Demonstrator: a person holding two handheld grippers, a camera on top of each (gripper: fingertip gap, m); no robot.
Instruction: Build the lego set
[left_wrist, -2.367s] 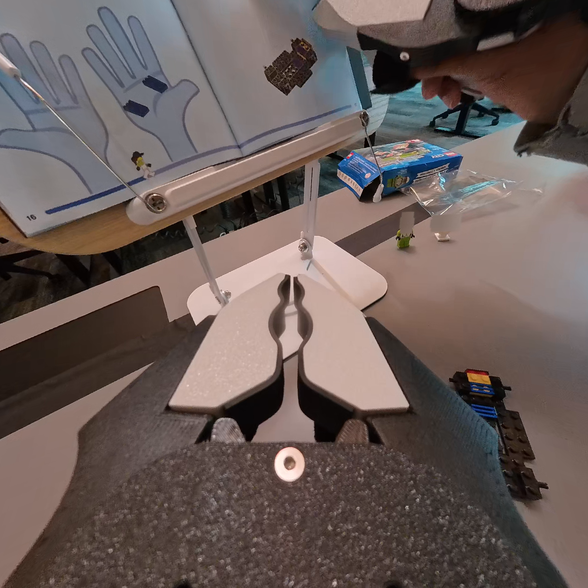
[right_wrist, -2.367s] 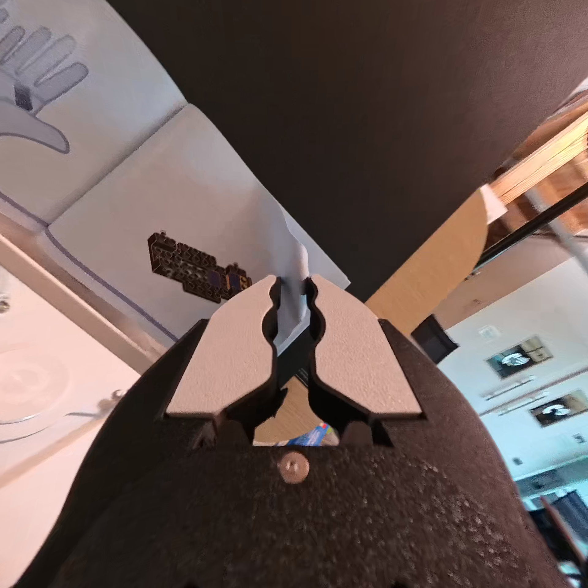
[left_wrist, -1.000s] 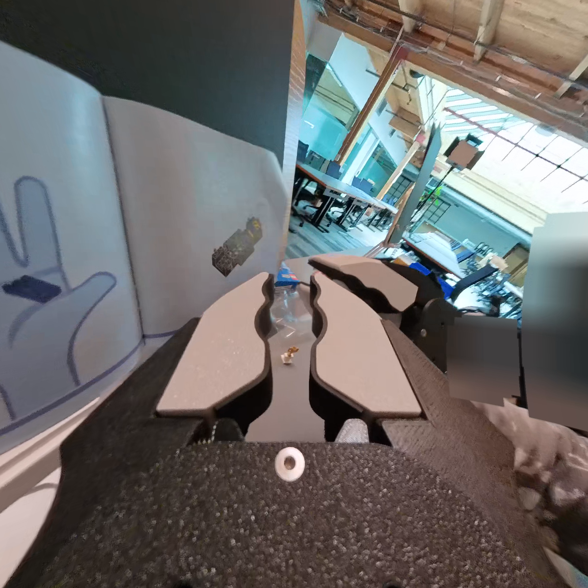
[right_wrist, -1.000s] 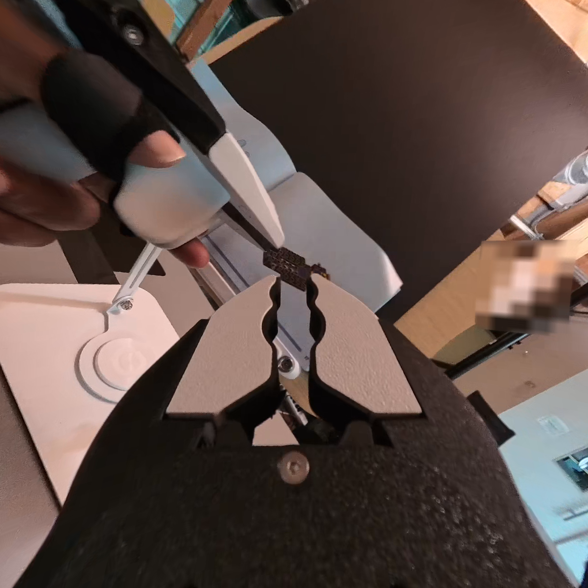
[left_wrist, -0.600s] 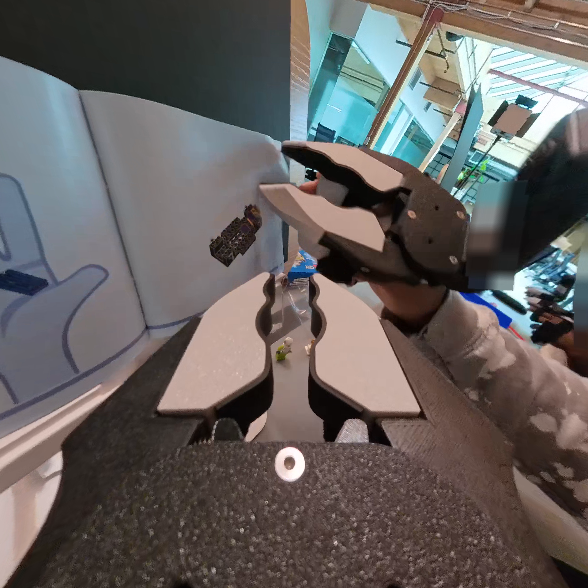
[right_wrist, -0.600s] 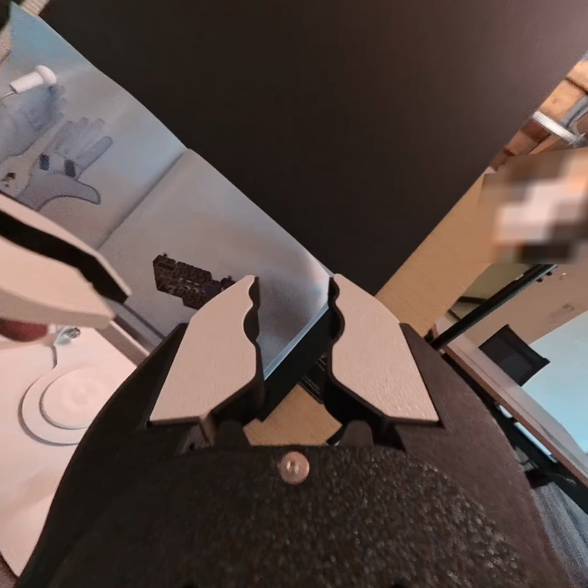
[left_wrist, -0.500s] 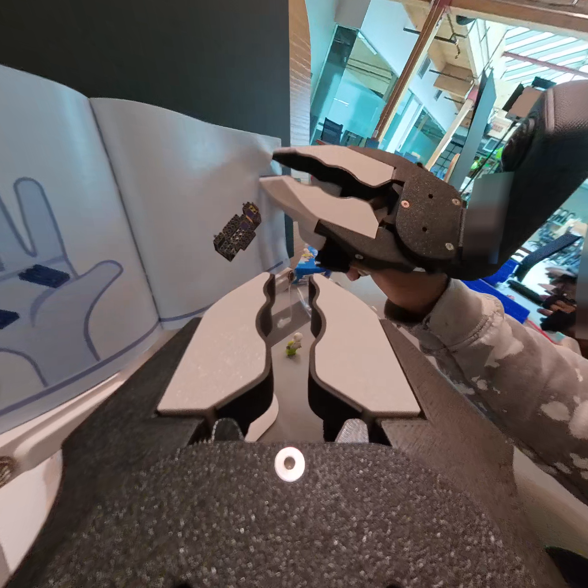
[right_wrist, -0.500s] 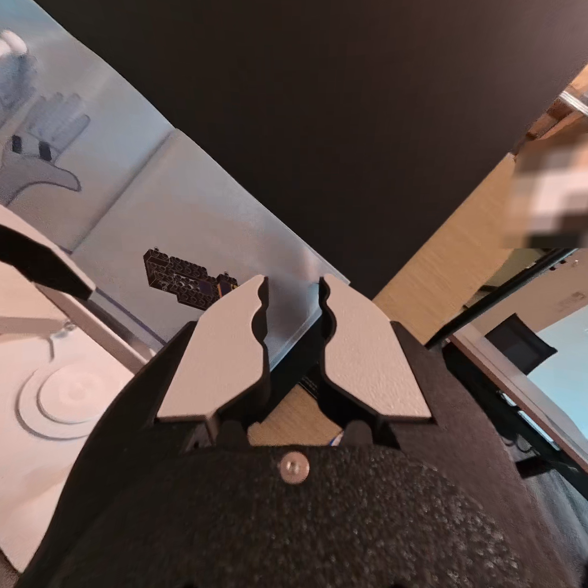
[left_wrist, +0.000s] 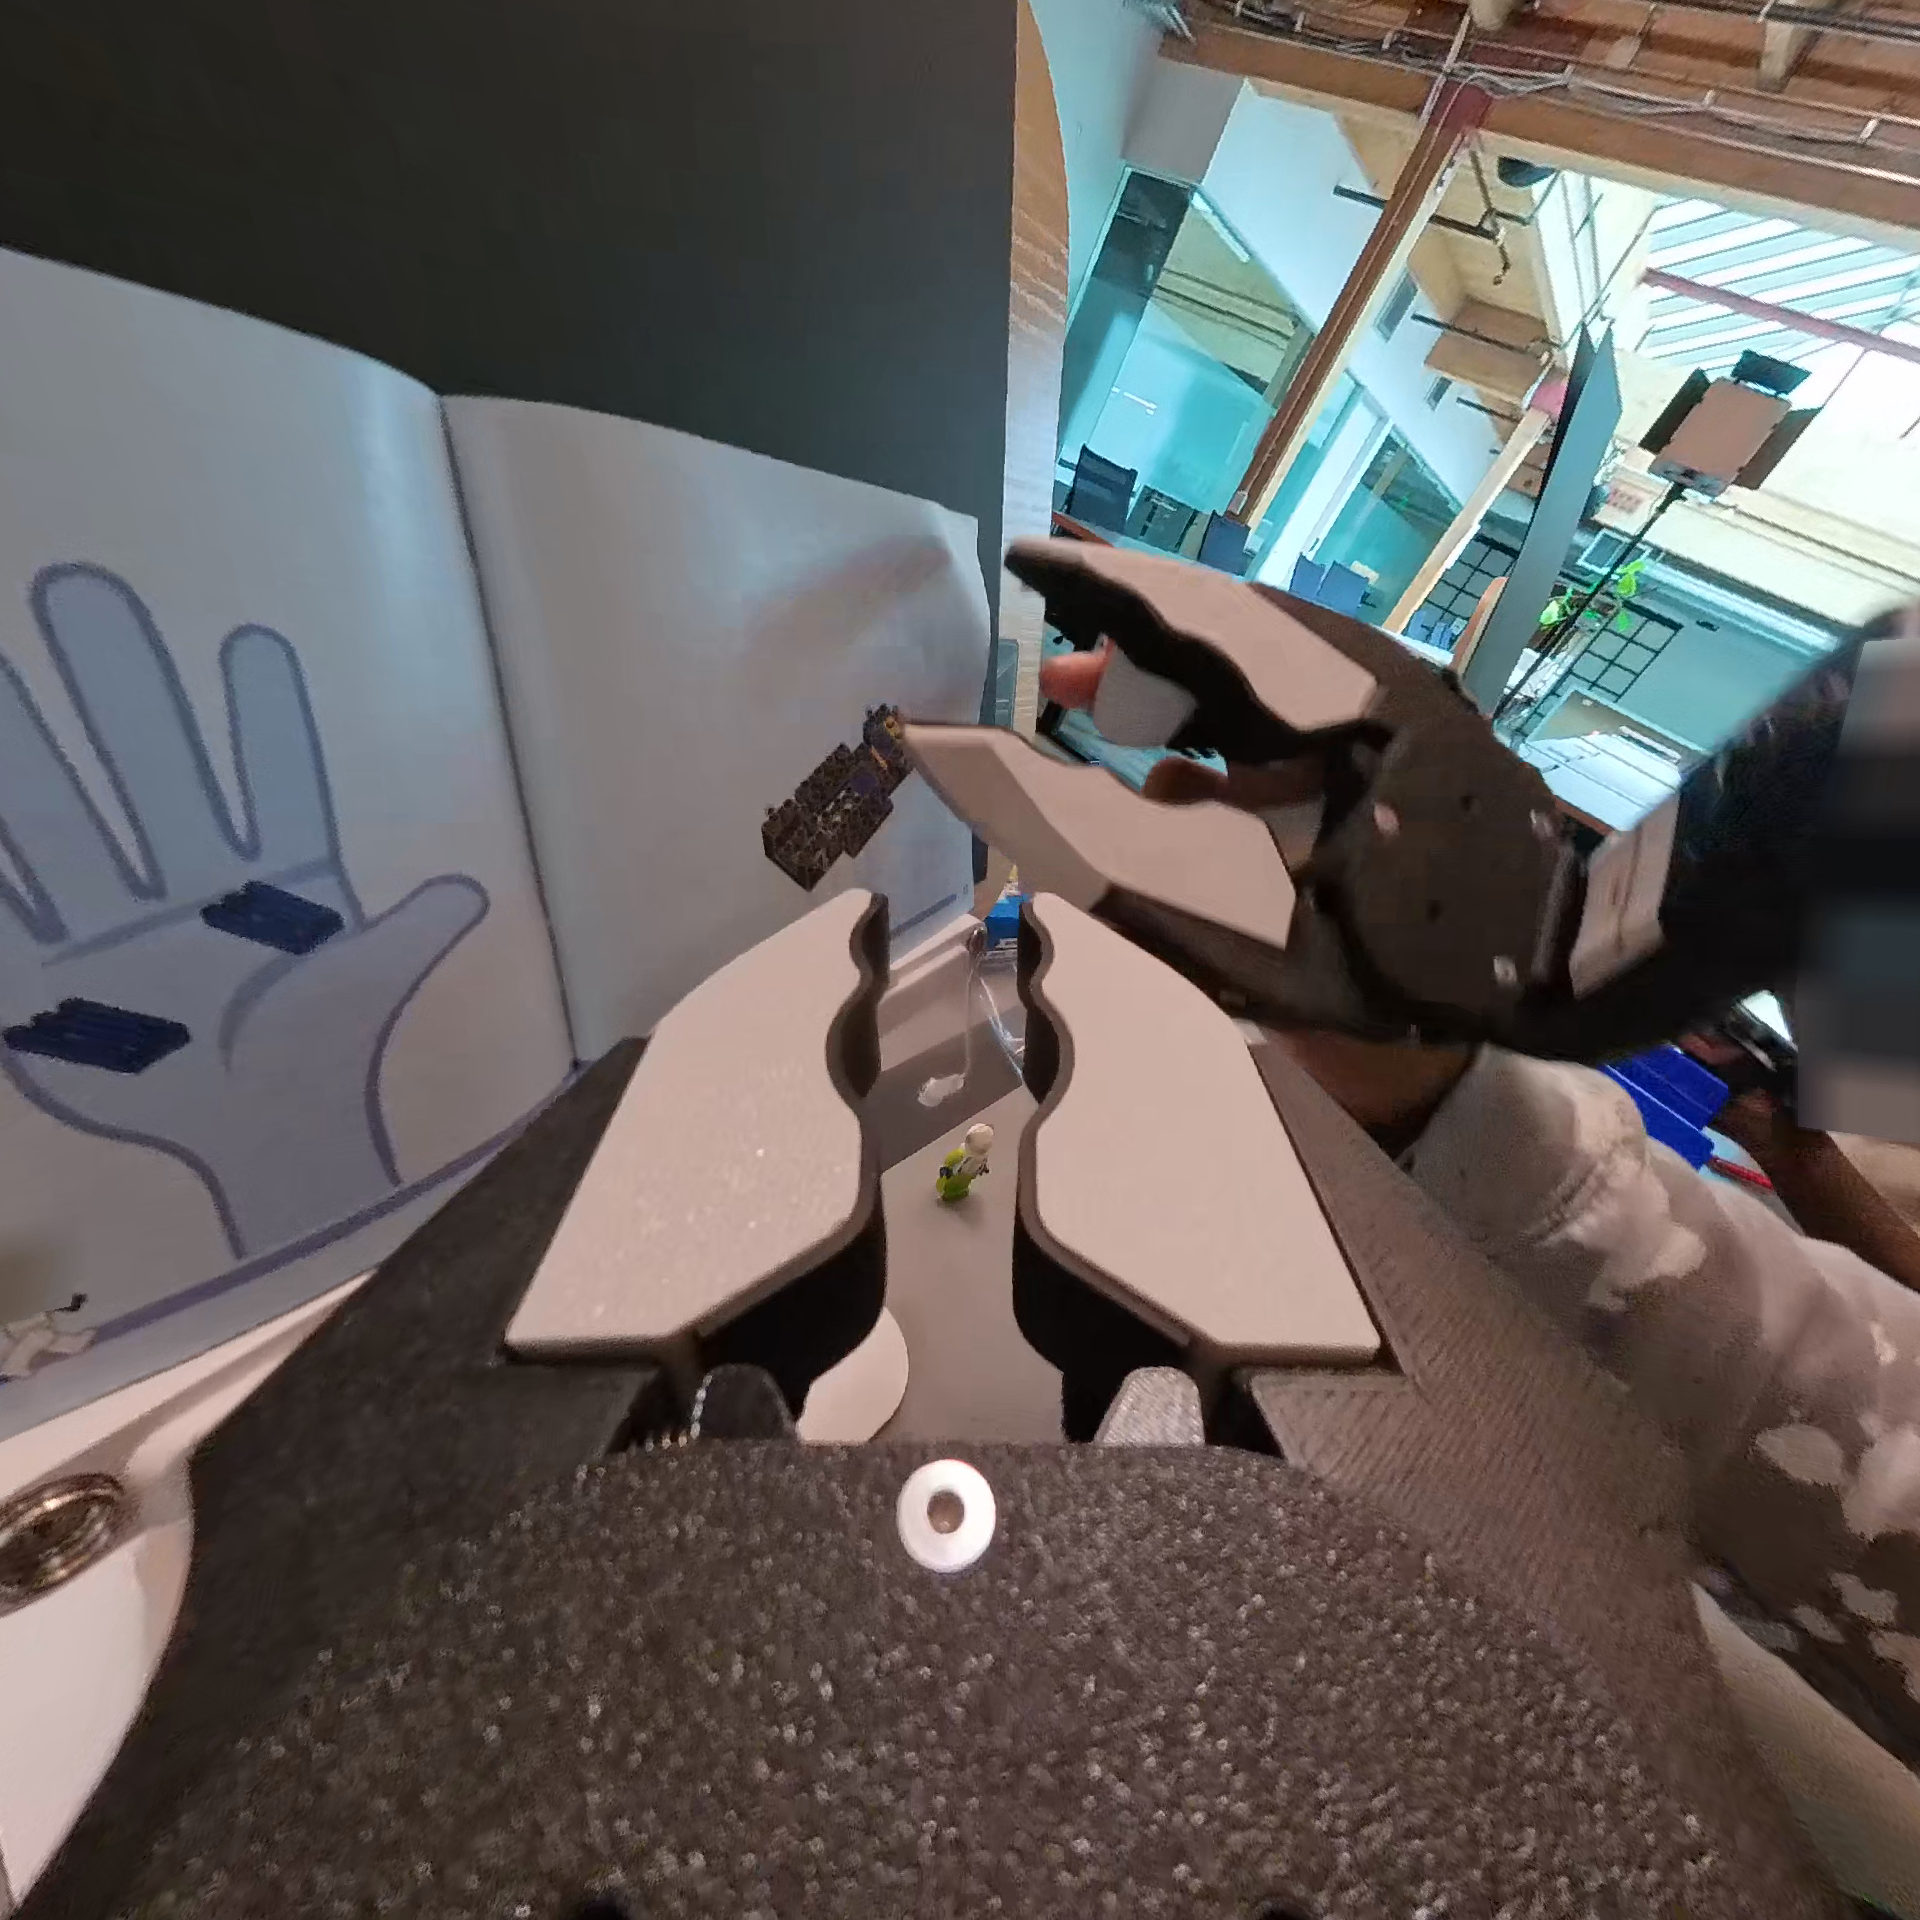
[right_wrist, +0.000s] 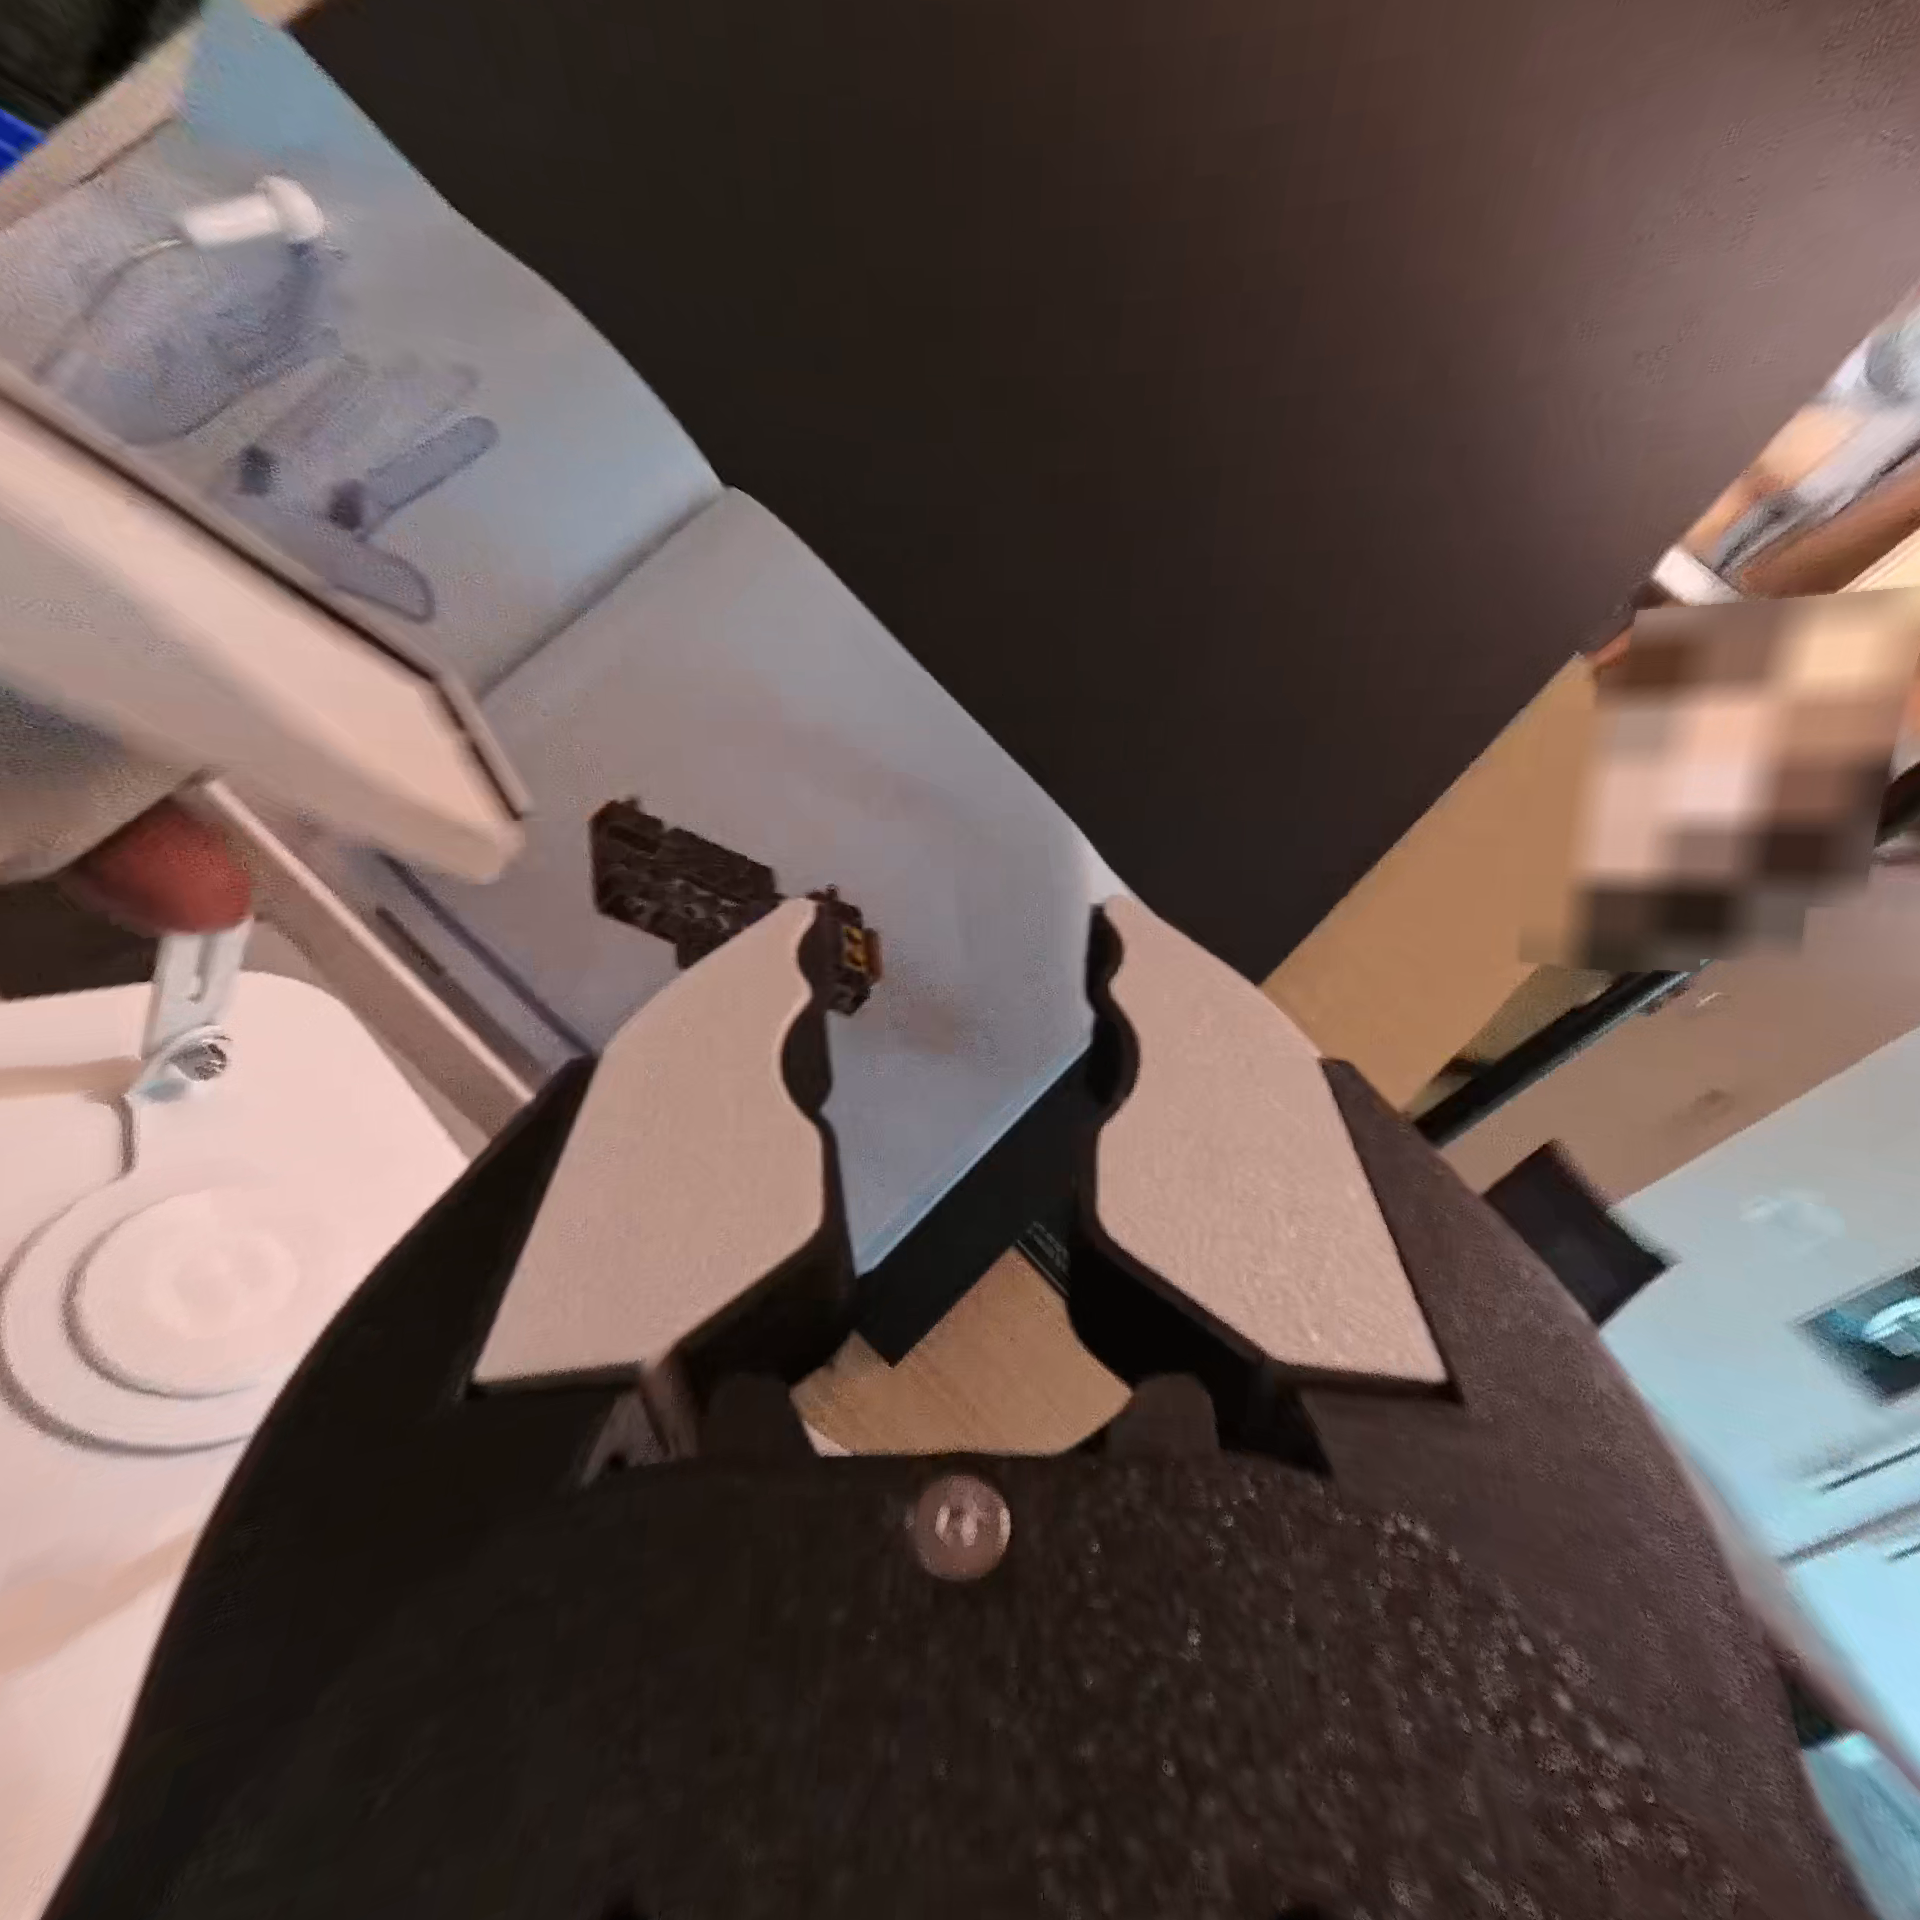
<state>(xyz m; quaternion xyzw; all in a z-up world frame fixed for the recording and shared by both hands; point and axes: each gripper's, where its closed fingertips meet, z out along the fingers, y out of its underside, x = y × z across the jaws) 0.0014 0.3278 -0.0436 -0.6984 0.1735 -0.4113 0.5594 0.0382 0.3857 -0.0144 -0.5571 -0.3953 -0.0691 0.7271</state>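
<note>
An open-plan office or studio in a loft building: past the left fingers stand long desks with office chairs, glass partitions, exposed timber beams (pipes run along them), and a panel light.

Each gripper had a coarse, black, grainy printed body. The left gripper carried two flat pale-grey fingers with wavy inner edges and a white washer set in the body. The right gripper matched it, with a dull metal screw. The person's sleeve was grey with pale mottled patches.
</note>
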